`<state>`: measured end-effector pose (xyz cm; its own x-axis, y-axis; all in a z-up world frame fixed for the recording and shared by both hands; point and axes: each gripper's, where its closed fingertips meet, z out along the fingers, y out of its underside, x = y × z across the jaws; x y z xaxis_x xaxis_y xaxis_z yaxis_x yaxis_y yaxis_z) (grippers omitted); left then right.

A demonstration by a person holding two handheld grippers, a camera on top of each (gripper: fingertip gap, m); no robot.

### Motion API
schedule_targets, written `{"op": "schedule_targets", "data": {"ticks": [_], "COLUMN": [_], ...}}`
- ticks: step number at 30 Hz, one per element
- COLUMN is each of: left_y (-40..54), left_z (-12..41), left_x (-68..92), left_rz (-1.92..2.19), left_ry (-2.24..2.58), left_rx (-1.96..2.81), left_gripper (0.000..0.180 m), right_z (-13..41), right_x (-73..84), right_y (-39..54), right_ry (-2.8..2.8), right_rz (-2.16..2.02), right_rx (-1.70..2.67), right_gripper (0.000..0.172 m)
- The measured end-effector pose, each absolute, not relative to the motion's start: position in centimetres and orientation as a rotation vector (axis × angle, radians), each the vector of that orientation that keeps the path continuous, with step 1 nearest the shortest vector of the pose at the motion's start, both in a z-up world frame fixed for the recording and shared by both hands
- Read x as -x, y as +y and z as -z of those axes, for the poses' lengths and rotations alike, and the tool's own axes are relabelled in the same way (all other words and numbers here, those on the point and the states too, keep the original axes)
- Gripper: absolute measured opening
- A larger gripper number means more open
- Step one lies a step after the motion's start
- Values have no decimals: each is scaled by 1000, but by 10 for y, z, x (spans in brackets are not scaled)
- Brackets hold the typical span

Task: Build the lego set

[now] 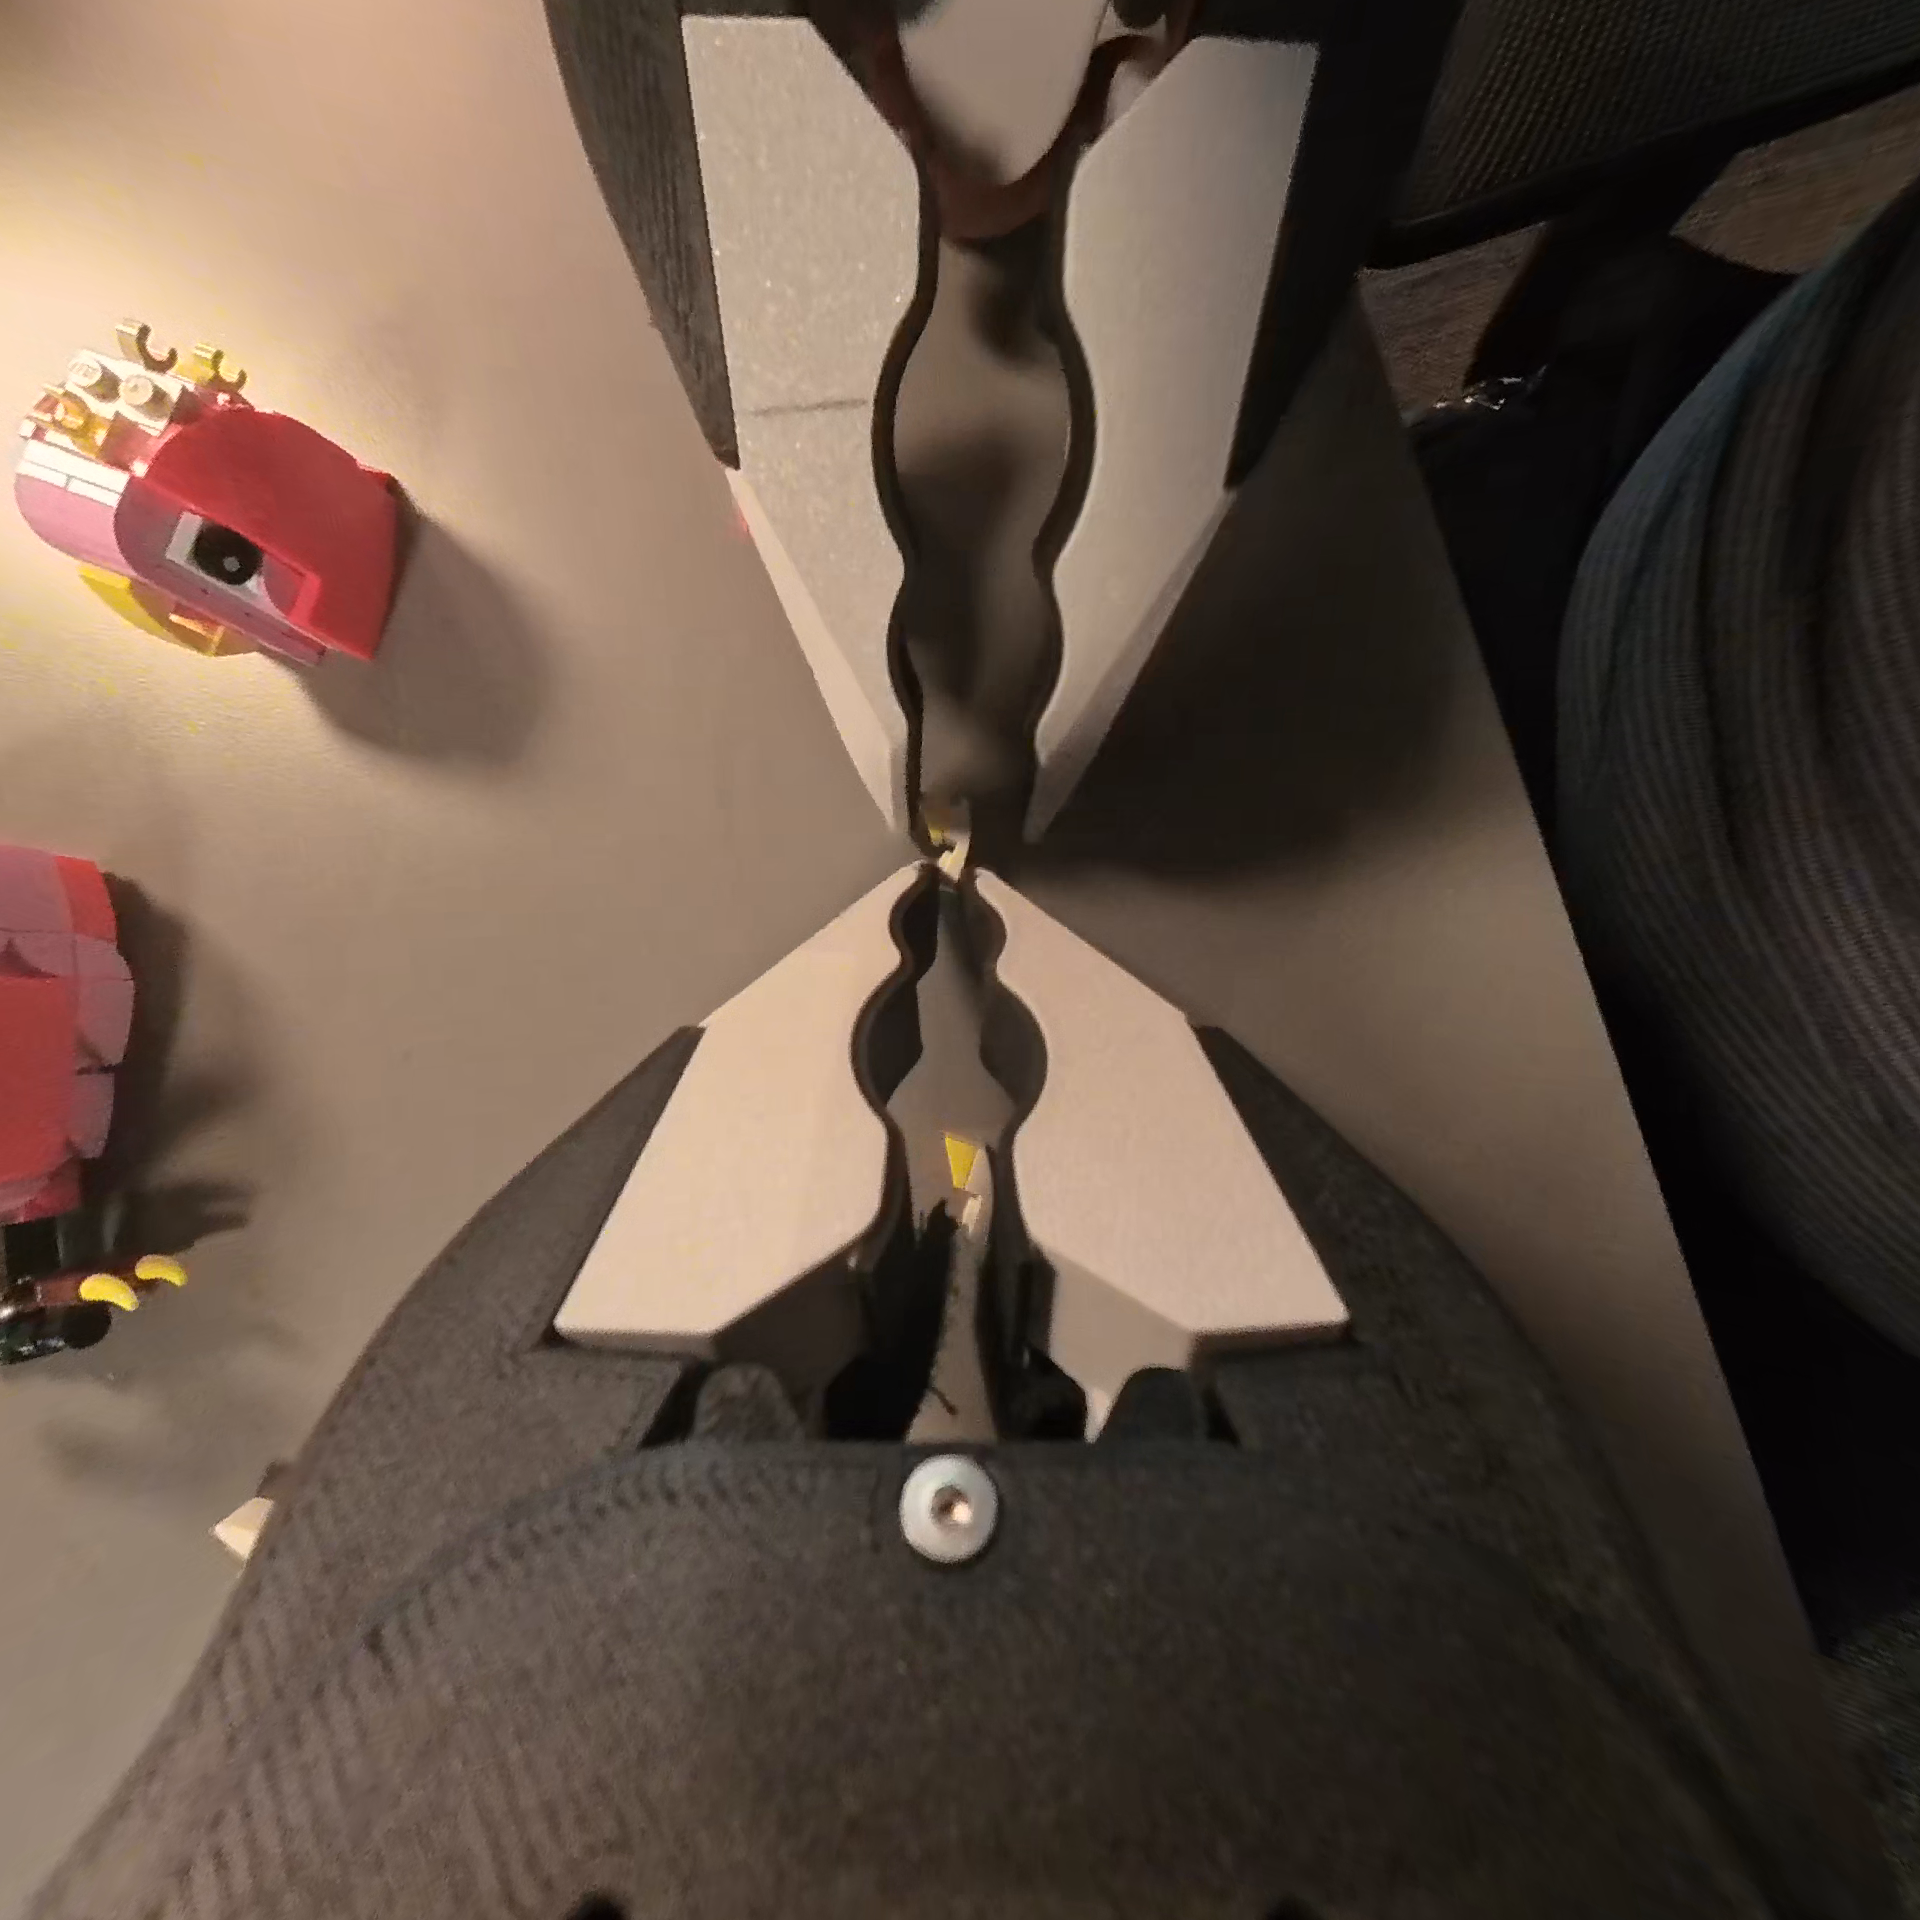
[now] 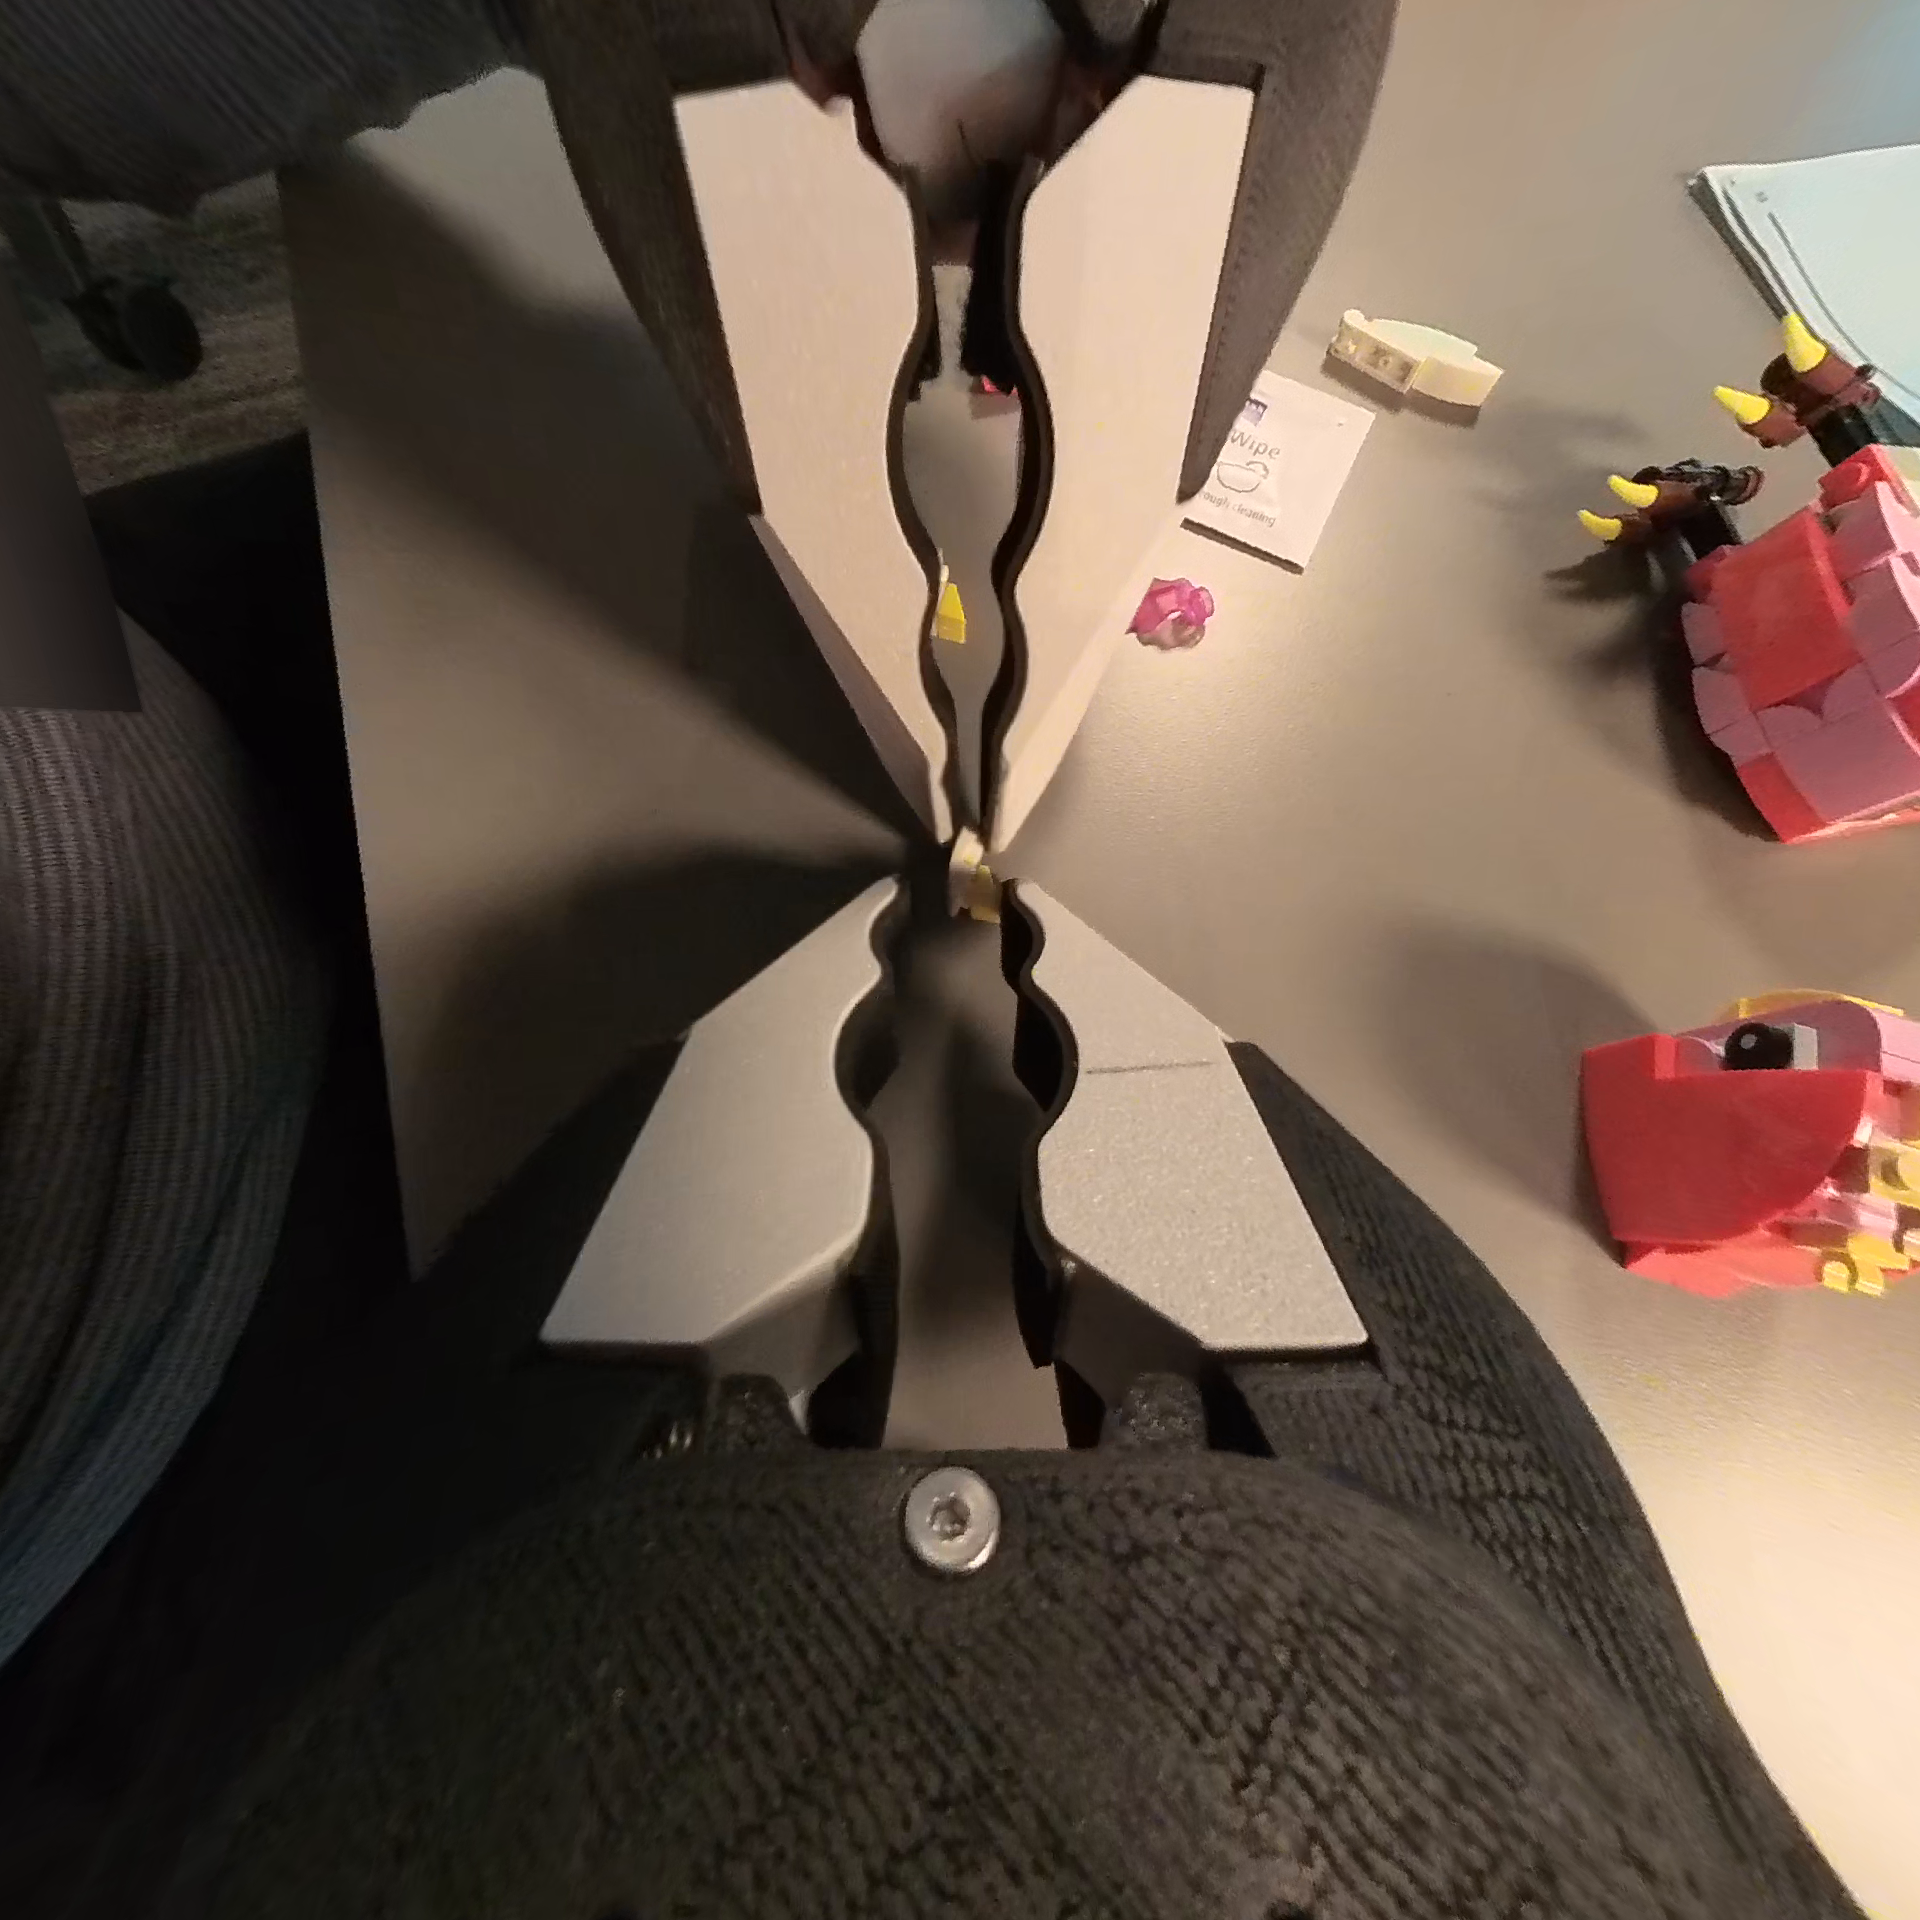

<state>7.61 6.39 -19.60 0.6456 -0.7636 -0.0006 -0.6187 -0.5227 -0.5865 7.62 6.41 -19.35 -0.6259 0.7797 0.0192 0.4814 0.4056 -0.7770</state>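
Left tongs: your left tongs point(image 1: 943, 871) are pinched nearly closed, tip to tip with the other pair, and they hold a tiny cream-and-yellow brick piece point(image 1: 951, 854) at the very tips.
Right tongs: your right tongs point(image 2: 961, 896) stand a little apart; the same small cream-and-yellow piece point(image 2: 971, 878) sits between their tips. Whether the pads press on it you cannot tell from here.
Why tip to tip: both pairs meet over the near edge of the tabletop point(image 1: 582, 935), probably because a piece this small needs one pair to steady it while the other works on it.
Where the piece is: in the air just above the tabletop, at the point where the four fingertips meet.
Nearby, left view: a red and pink brick-built head with an eye point(image 1: 234, 520) lies to the left, well apart; a red and pink body part with yellow claws point(image 1: 62, 1049) lies nearer the left edge.
Nearby, right view: a white sachet point(image 2: 1273, 468), a small magenta piece point(image 2: 1172, 613), a cream curved brick point(image 2: 1413, 358) and light blue sheets point(image 2: 1829, 239) lie to the far right.
Loose part: a small yellow piece point(image 2: 951, 615) shows between the far pair's fingers.
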Motion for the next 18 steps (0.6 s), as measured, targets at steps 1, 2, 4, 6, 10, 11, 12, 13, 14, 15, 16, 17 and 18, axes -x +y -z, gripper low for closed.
{"op": "schedule_targets", "data": {"ticks": [1, 2, 4, 6, 10, 11, 12, 13, 14, 15, 16, 17, 18], "left_y": [64, 65, 65, 63, 59, 58, 57, 57, 56, 56, 55, 55, 54], "left_z": [196, 196, 196, 196, 195, 195, 194, 194, 194, 193, 193, 193, 193], "left_x": [-76, -76, -76, -77, -78, -79, -80, -80, -80, -79, -79, -80, -80], "left_rz": [332, 312, 255, 205, 98, 66, 34, 5, -22, -48, -74, -103, -137], "left_ry": [1073, 1075, 1078, 1069, 1048, 1051, 1055, 1056, 1058, 1062, 1069, 1081, 1096], "left_rx": [2305, 2291, 2256, 2228, 2154, 2133, 2114, 2099, 2085, 2069, 2053, 2037, 2021], "left_gripper": [3, 2, 2, 2, 2, 2, 2, 2, 2, 1, 1, 1, 1], "right_z": [194, 194, 194, 193, 191, 191, 191, 191, 191, 191, 191, 191, 191], "right_x": [-76, -75, -76, -76, -78, -79, -79, -79, -78, -78, -78, -79, -79], "right_y": [65, 66, 66, 65, 61, 60, 59, 58, 58, 57, 57, 56, 56], "right_ry": [-2279, -2271, -2260, -2251, -2214, -2211, -2211, -2211, -2210, -2209, -2209, -2213, -2219], "right_rz": [-1066, -1050, -1012, -964, -824, -795, -776, -764, -756, -745, -728, -704, -676], "right_rx": [1086, 1080, 1045, 986, 811, 776, 753, 743, 734, 720, 698, 669, 635], "right_gripper": [12, 8, 7, 7, 6, 6, 6, 6, 6, 5, 5, 5, 5]}}
